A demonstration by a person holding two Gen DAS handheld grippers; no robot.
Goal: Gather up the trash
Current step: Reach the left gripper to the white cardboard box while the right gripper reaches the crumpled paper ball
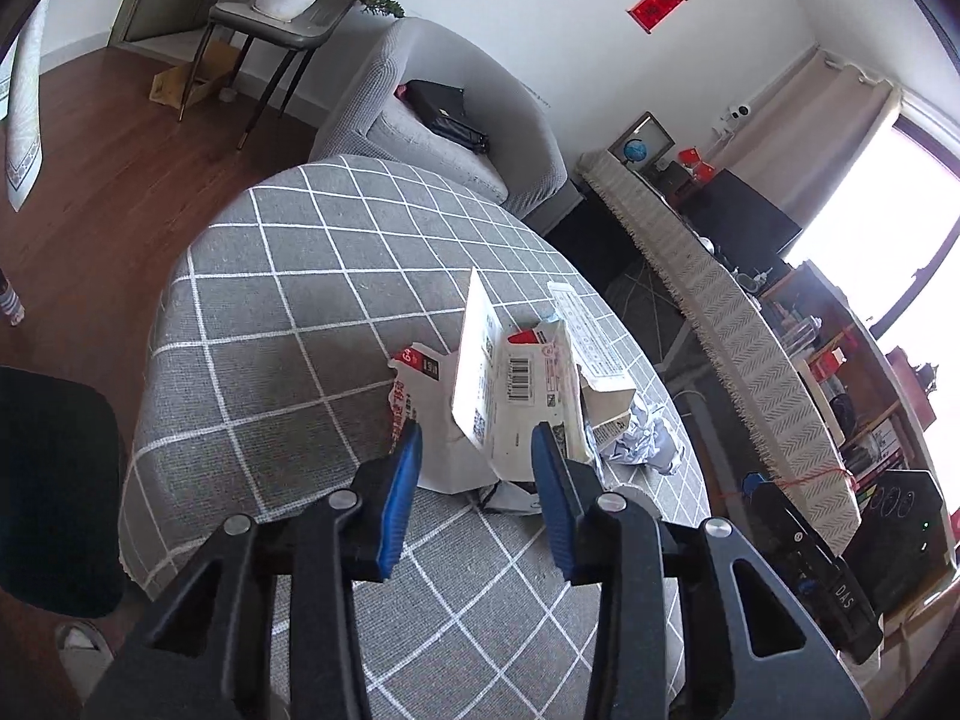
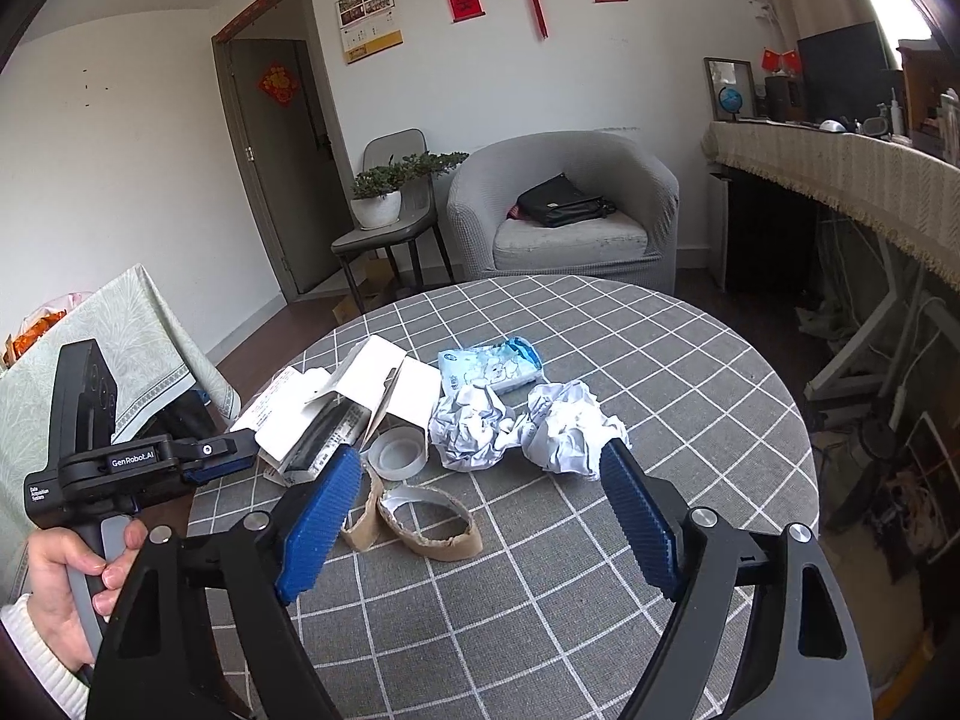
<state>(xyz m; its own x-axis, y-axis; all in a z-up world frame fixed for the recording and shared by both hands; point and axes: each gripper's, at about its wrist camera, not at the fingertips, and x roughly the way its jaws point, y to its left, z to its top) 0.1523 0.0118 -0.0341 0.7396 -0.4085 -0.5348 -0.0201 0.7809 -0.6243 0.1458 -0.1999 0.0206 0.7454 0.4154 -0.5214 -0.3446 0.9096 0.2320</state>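
Trash lies in a heap on the round table with a grey checked cloth (image 2: 690, 360). My left gripper (image 1: 478, 438) has a flattened white carton with a barcode (image 1: 516, 372) standing between its blue pads, and I see no squeeze on it. A red-and-white wrapper (image 1: 414, 372) lies beside the carton. In the right wrist view a hand (image 2: 72, 570) holds the left gripper (image 2: 240, 450) at the carton (image 2: 384, 390). My right gripper (image 2: 480, 456) is open wide above two crumpled paper balls (image 2: 474, 432), a clear tape roll (image 2: 396, 456) and torn brown cardboard rings (image 2: 429, 522). It holds nothing.
A blue tissue pack (image 2: 489, 369) lies behind the paper balls. Beyond the table stand a grey armchair (image 2: 564, 240) with a black bag, and a chair with a potted plant (image 2: 378, 204). A long cloth-covered sideboard (image 2: 840, 180) runs along the right. A dark chair (image 1: 48, 480) is at the table's left.
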